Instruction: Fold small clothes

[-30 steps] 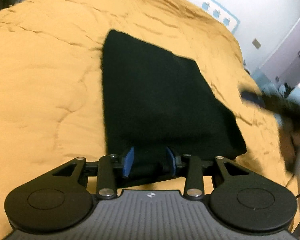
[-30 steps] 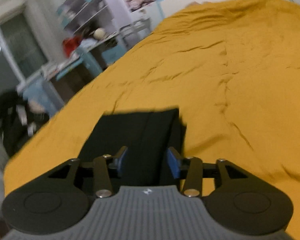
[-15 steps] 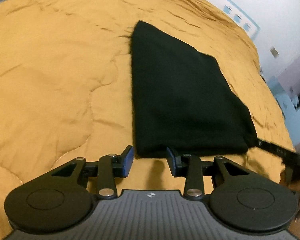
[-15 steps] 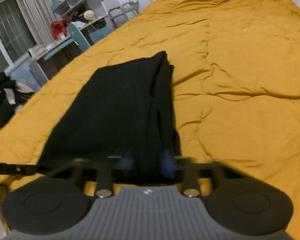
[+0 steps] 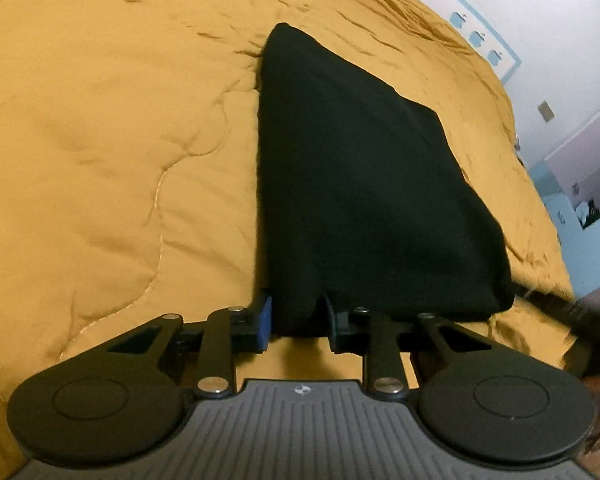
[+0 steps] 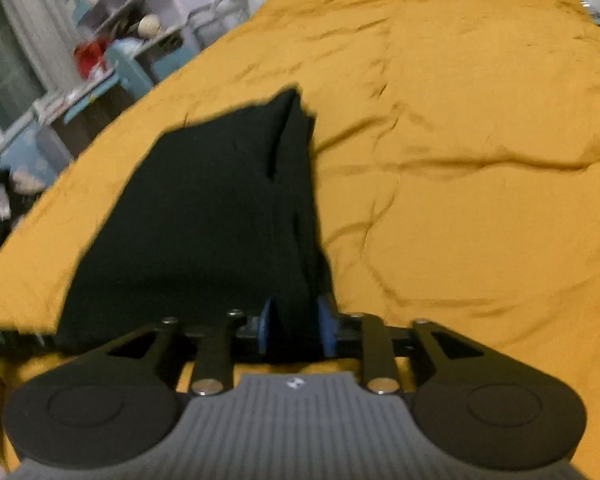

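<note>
A black folded garment [image 5: 360, 184] lies on a mustard-yellow quilt [image 5: 100, 140]. My left gripper [image 5: 298, 320] holds the garment's near left corner between its blue-padded fingers. In the right wrist view the same garment [image 6: 204, 216] shows with a doubled layer along its right side. My right gripper [image 6: 296, 328] is shut on its near right corner. The near edge hangs lifted between the two grippers; the far end rests on the quilt. The right gripper's dark, blurred body shows at the left wrist view's right edge [image 5: 580, 320].
The yellow quilt [image 6: 480, 160] stretches wide to the right and far side. Beyond the bed's left edge stand a cluttered desk and shelves [image 6: 112, 52] and a window [image 6: 4, 80]. A white wall with a blue border [image 5: 500, 52] lies past the bed.
Both grippers moved in to the garment's near edge and closed on its two near corners. A second ago the left jaws stood open around the edge; half a second ago they stood back from it.
</note>
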{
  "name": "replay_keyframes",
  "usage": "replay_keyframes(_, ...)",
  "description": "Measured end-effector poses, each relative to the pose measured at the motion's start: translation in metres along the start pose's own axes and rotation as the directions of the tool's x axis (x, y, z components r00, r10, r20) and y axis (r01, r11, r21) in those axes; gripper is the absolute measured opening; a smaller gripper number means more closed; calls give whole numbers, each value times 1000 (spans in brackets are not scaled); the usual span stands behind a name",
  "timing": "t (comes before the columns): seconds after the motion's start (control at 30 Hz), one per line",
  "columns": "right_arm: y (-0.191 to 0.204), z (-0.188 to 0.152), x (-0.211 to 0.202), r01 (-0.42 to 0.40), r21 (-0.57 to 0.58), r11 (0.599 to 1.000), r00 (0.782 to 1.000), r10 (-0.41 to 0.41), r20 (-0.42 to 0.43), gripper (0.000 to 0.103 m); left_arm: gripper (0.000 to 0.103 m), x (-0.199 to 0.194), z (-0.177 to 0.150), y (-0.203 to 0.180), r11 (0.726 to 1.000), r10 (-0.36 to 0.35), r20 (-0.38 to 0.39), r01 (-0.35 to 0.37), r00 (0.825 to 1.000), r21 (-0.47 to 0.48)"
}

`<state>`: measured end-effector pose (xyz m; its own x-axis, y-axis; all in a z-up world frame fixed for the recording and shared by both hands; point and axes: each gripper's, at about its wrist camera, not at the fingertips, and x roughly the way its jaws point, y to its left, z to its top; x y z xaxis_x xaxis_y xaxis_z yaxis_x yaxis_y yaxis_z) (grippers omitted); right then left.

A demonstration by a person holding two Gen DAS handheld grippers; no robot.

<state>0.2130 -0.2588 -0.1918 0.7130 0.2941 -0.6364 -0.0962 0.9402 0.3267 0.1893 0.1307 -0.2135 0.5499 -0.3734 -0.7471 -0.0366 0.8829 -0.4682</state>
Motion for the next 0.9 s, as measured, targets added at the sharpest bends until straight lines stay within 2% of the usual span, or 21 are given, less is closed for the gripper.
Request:
replay_keyframes(0.07, 6, 19, -8, 13, -40, 999, 994, -9, 105, 35, 28, -10, 5, -8, 999, 24, 11, -24, 1000, 26)
replay_keyframes(0.17, 18, 52, 8, 8, -107, 994, 985, 11, 172, 41, 31, -27, 16, -26, 994, 53, 102, -63, 993, 92)
replay_keyframes(0.2, 21, 61, 19, 9, -126, 992, 982, 15, 191, 43, 35, -30, 22, -31, 992, 31, 123, -46, 992, 117)
replay_keyframes(0.23, 24, 73, 32, 2, -145, 989, 980, 27, 195, 48, 41, -30, 29, -35, 991, 12, 134, -29, 991, 128)
replay_keyframes(0.3, 26, 97, 66, 2, -167, 986, 985, 26, 168, 54, 44, -26, 50, -42, 987, -7, 147, -17, 989, 159)
replay_keyframes(0.37, 21, 117, 99, 13, -146, 989, 990, 7, 140, 54, 52, -18, 80, -43, 984, -16, 187, -18, 982, 176)
replay_keyframes(0.43, 10, 133, 127, -27, -58, 998, 996, 32, 84, 54, 58, -1, 117, -35, 987, -12, 233, -27, 972, 162)
replay_keyframes(0.53, -5, 144, 158, -83, 76, 994, 996, 80, 41, 56, 58, 36, 172, -11, 995, -22, 244, -4, 970, 104)
replay_keyframes(0.63, -7, 144, 177, -95, 109, 989, 995, 92, 35, 59, 58, 82, 213, 13, 1000, -3, 205, -2, 979, 27)
replay_keyframes(0.73, -8, 144, 193, -103, 106, 989, 995, 101, 21, 59, 58, 114, 233, 28, 998, 67, 205, -63, 976, -26)
replay_keyframes(0.77, -9, 145, 199, -105, 101, 989, 994, 104, 15, 59, 59, 124, 236, 31, 997, 70, 190, -64, 979, -40)
replay_keyframes(0.83, -9, 145, 206, -108, 92, 990, 994, 108, 10, 60, 62, 142, 242, 42, 995, 13, 126, -1, 992, -95)
replay_keyframes(0.9, -8, 142, 207, -99, 39, 994, 995, 98, 26, 60, 65, 157, 244, 55, 978, -89, 92, 105, 992, -181)
